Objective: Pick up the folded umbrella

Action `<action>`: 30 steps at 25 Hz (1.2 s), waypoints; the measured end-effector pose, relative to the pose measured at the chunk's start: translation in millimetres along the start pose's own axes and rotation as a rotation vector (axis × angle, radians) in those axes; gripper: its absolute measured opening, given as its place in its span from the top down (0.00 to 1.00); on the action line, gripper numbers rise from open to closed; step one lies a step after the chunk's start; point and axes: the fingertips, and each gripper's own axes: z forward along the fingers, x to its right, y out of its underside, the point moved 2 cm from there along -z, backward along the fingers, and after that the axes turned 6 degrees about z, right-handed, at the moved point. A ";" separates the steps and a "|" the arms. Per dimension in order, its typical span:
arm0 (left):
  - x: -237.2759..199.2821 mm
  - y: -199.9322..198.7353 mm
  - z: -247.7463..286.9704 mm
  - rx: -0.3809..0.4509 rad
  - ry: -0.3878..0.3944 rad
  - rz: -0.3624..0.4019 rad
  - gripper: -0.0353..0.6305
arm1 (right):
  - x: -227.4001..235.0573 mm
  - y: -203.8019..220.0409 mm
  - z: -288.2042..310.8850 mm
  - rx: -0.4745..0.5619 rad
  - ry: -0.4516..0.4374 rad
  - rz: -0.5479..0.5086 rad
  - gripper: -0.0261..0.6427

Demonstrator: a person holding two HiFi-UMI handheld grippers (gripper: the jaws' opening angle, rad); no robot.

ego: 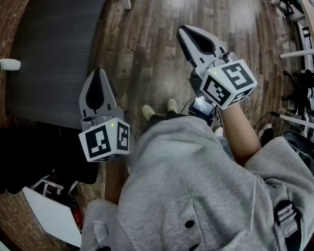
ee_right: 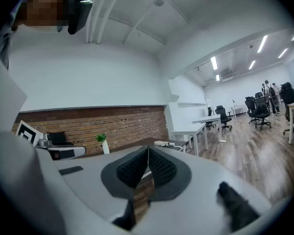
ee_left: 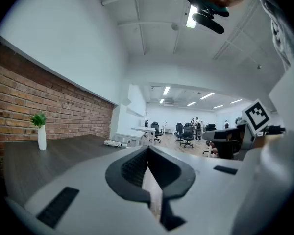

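The bench (ego: 57, 46) stands at the left along the brick wall (ego: 5, 14). A vase with a plant (ego: 9, 64) stands on it next to the wall, and a small bundle (ee_left: 115, 142) lies on its far end. The left tool (ego: 98, 72) is at the bench's right edge. The right tool (ego: 183, 31) is over the floor (ego: 146, 51), well apart to the right, and the person's shoes (ego: 158, 109) are on the floor between them.

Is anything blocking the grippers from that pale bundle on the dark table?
Nothing visible does. Only bare dark table lies between the pale bundle, maybe the umbrella, and the left gripper or right gripper. The vase stands off to the side.
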 end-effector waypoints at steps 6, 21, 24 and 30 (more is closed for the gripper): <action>-8.3 0.5 4.0 -0.023 0.006 -0.010 0.93 | -7.6 8.7 7.5 -0.016 0.019 0.049 0.93; -55.8 3.5 -4.9 -0.001 0.028 -0.020 0.93 | -73.7 34.3 35.1 -0.031 -0.017 0.001 0.92; -60.6 3.7 -6.9 0.003 0.038 -0.034 0.93 | -80.3 34.1 35.6 -0.037 -0.013 0.008 0.92; -60.2 3.2 -6.2 0.010 0.054 -0.033 0.93 | -80.4 32.8 36.1 -0.028 -0.014 0.011 0.92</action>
